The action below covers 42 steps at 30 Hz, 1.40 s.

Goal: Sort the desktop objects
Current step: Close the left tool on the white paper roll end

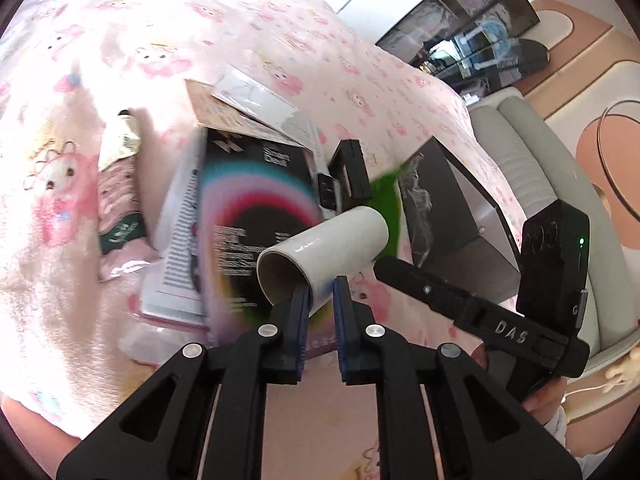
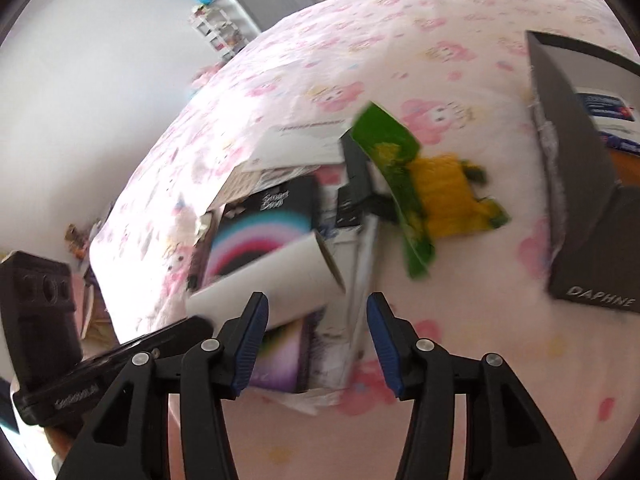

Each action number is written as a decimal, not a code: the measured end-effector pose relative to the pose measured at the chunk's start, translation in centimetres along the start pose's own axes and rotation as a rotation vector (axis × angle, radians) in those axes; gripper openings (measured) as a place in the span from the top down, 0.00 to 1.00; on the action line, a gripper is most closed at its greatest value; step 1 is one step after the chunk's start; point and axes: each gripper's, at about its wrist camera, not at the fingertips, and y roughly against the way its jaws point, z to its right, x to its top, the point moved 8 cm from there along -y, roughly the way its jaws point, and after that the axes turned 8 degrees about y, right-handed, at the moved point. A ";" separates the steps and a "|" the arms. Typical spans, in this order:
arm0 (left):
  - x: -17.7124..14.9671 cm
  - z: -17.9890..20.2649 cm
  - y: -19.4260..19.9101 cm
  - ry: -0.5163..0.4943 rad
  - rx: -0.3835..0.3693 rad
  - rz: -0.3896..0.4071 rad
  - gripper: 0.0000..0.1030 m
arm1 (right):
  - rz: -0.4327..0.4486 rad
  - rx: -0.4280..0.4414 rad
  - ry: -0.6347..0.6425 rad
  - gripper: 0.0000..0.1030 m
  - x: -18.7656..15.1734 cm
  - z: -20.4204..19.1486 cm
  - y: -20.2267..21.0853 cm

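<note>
My left gripper [image 1: 321, 286] is shut on the wall of a white cardboard tube [image 1: 324, 250], one finger inside its open end, and holds it above the pink blanket. The tube also shows in the right wrist view [image 2: 272, 280], lifted over a black box with a rainbow ring [image 2: 262, 226]. That box [image 1: 256, 204] lies in a pile of boxes and booklets. My right gripper [image 2: 316, 320] is open and empty, just right of the tube. A green and yellow packet [image 2: 416, 184] lies beyond it.
A dark open box marked DAPHNE [image 2: 576, 184] stands at the right, holding blue packets; it also shows in the left wrist view [image 1: 452, 208]. A pink and green tube [image 1: 120, 192] lies left of the pile. A small black clip-like object [image 1: 352, 168] sits behind it.
</note>
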 end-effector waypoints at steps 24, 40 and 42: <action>1.6 -2.7 0.1 0.054 0.009 0.013 0.79 | -0.015 0.178 0.097 0.52 -0.1 -3.5 0.3; 4.8 -1.3 -1.8 -0.006 -0.004 0.034 0.69 | 0.034 0.133 0.071 0.51 2.0 -3.5 -1.0; 4.3 -0.6 -1.6 -0.025 -0.011 0.028 0.69 | 0.043 0.128 0.069 0.51 1.8 -3.2 -0.5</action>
